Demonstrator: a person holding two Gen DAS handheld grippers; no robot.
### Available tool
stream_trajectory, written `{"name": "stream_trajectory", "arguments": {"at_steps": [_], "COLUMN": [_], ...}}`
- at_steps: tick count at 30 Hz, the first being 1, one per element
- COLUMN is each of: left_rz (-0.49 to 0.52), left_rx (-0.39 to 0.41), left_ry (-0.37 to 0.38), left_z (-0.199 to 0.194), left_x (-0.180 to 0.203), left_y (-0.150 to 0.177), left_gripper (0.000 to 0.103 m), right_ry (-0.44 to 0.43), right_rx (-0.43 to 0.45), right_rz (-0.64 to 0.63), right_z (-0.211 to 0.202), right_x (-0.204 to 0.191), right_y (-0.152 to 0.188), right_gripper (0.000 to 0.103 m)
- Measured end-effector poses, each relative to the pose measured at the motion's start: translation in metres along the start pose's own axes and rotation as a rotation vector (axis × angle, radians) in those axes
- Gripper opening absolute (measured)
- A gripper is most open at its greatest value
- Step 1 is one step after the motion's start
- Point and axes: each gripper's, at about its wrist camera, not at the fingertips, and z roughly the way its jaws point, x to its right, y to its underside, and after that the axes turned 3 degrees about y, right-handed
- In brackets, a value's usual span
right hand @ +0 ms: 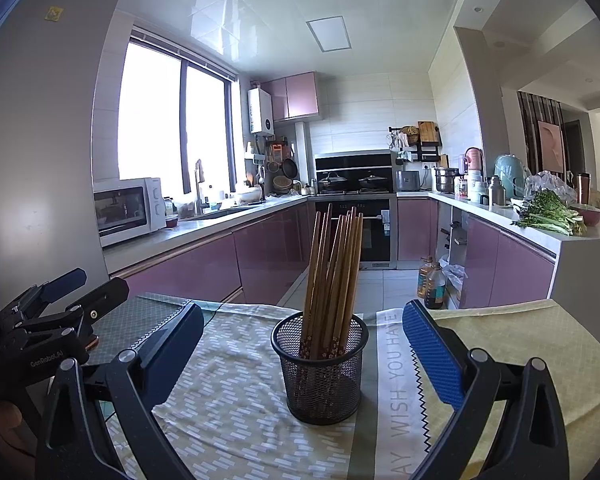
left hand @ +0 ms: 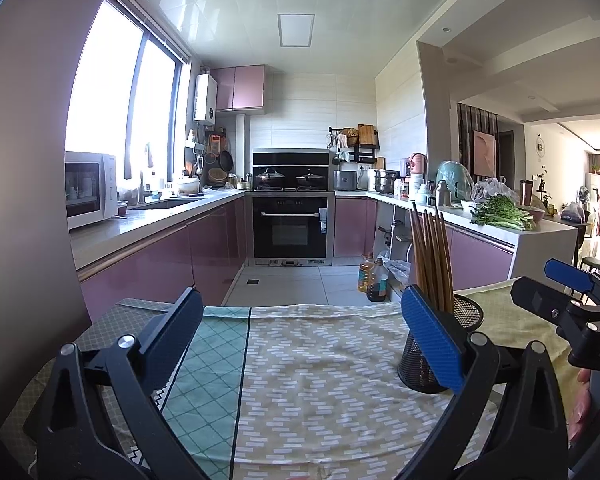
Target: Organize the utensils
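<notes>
We are holding the right gripper [right hand: 302, 356] level above the table, its two fingers spread wide apart and gripping nothing. The mesh holder [right hand: 320, 376] is standing upright on the patterned cloth [right hand: 228, 400], directly ahead and centred in the gap between those fingers, though it is not touching either pad. The chopsticks [right hand: 334, 280] are all standing in the holder, tips down, fanning slightly to the right.

We are keeping the left gripper [left hand: 300, 344] wide apart as well, empty, over bare cloth. In its view the holder is sitting to the right, partly hidden behind its right finger [left hand: 432, 344].

We are finding no loose chopstick or other utensil on the cloth in either view. We are therefore judging the gathering step complete or nearly so. Any remaining work is probably limited to straightening the bundle or repositioning the holder; the views are not showing whether further utensils lie outside them.
</notes>
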Motion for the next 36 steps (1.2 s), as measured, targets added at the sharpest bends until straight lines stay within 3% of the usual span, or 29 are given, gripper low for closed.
{"name": "stream_trajectory", "arguments": {"at_steps": [36], "left_rz": [0.005], "left_rx": [-0.001], "left_ry": [-0.004], "left_z": [0.0024], "left_x": [0.0019], "left_y": [-0.0003], "left_gripper": [0.097], "right_ry": [-0.004], "right_rx": [-0.003], "right_rz": [0.003], "right_z": [0.0033], "right_x": [0.0047], "right_y": [0.0007], "right_gripper": [0.096]}}
